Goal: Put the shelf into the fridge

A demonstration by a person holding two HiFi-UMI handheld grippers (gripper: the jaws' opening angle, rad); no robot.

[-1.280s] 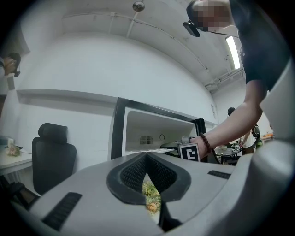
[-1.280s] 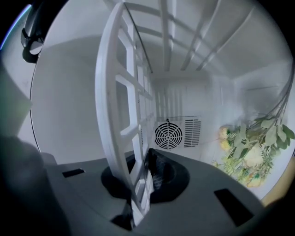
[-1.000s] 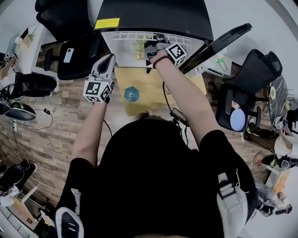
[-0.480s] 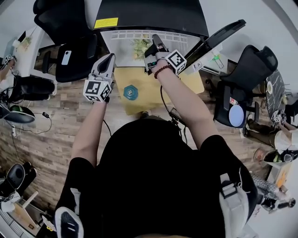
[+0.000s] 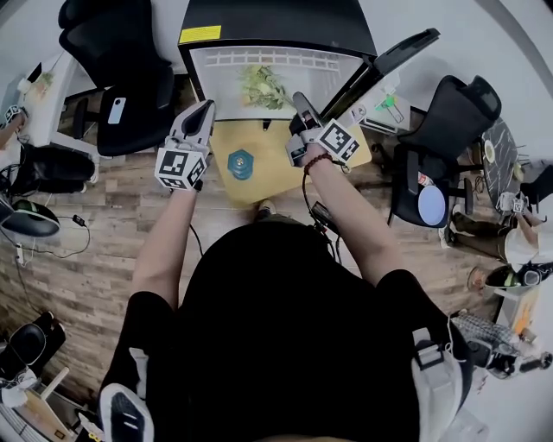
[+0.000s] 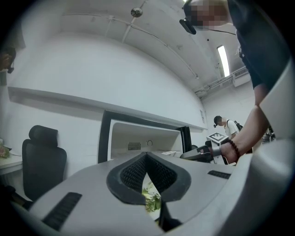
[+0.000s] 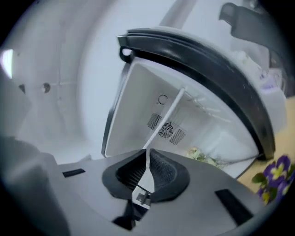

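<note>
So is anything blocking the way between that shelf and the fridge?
Nothing visible. The door stands open, and the shelf, held in the right gripper, points toward the fridge opening. Only leafy greens lie low inside.

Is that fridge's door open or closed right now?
Open: the fridge door stands swung out rightward, with greens visible inside.

Fridge (image 5: pixel 276 26) cavity open ahead, leafy greens (image 5: pixel 262 86) low inside, door (image 5: pixel 393 65) wide at right.
</note>
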